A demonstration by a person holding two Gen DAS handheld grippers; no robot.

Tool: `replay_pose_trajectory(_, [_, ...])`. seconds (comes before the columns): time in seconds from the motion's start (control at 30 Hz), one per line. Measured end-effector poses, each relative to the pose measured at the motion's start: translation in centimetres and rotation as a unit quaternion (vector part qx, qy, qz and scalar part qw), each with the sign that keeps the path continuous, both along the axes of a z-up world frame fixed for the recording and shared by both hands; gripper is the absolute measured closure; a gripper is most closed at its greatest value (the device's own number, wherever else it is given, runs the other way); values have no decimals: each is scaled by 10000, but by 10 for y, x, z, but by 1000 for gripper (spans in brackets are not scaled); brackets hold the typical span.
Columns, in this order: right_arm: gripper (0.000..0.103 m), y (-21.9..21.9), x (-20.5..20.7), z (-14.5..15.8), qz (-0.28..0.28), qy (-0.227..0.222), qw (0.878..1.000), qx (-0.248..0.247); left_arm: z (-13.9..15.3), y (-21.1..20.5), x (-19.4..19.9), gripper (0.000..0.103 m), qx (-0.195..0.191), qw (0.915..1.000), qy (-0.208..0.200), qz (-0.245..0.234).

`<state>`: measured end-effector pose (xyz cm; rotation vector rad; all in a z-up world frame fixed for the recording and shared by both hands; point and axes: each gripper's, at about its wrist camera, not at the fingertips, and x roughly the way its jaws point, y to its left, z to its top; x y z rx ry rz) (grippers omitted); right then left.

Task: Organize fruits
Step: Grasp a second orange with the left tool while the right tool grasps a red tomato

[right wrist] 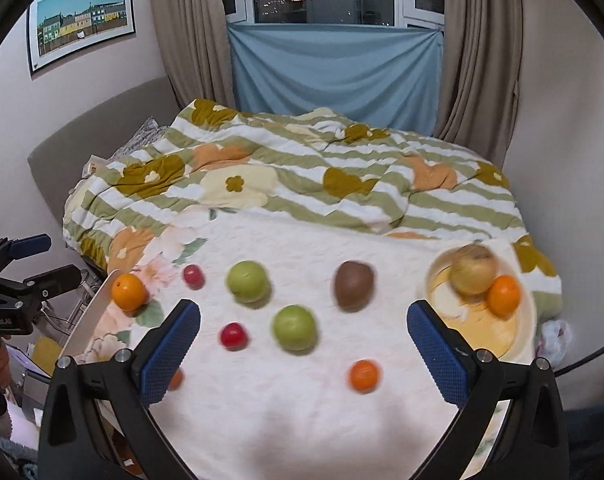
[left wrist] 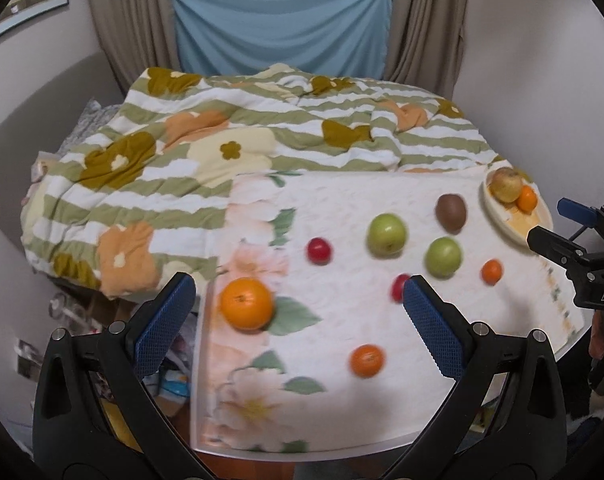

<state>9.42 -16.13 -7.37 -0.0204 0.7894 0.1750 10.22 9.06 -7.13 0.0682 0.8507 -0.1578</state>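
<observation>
Several fruits lie loose on the white floral tablecloth: a large orange at the left edge, two green apples, a brown kiwi, two red fruits and small oranges. A cream plate at the right holds a yellow apple and an orange. My left gripper hovers open over the table's left part, its right finger half hiding a red fruit. My right gripper hangs open above the middle, holding nothing.
Behind the table lies a bed with a green-striped flowered quilt. Beige curtains and a blue cloth cover the window wall. Clutter sits on the floor left of the table. The table's left edge runs close to the large orange.
</observation>
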Motion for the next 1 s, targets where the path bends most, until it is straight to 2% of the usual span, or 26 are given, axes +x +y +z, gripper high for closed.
replay_pose_trajectory(0.17, [0, 33, 3, -21, -165, 180, 9997, 0, -25, 27, 8, 0, 127, 9994, 37, -308])
replay_pose_trajectory(0.47, [0, 61, 9, -59, -436, 501, 9978, -10, -75, 33, 33, 2, 576, 9936, 259, -937])
replay_pose_trajectory(0.57, [0, 66, 13, -74, -443, 656, 9969, -43, -91, 27, 40, 8, 788, 9902, 350, -1102])
replay_pose_trajectory(0.63, [0, 68, 17, -82, -426, 754, 9962, -52, -101, 24, 45, 16, 901, 9879, 442, -1179])
replay_pose_trajectory(0.8, [6, 72, 25, -100, -378, 984, 9944, -24, -119, 19, 56, 16, 1078, 9840, 580, -1294])
replay_pose_trajectory(0.93, [16, 78, 31, -111, -279, 1150, 9929, -69, -128, 17, 63, 16, 1184, 9815, 659, -1354])
replay_pose_trajectory(1.0, [16, 83, 33, -116, -241, 1218, 9922, -143, -133, 17, 65, 16, 1226, 9805, 719, -1356])
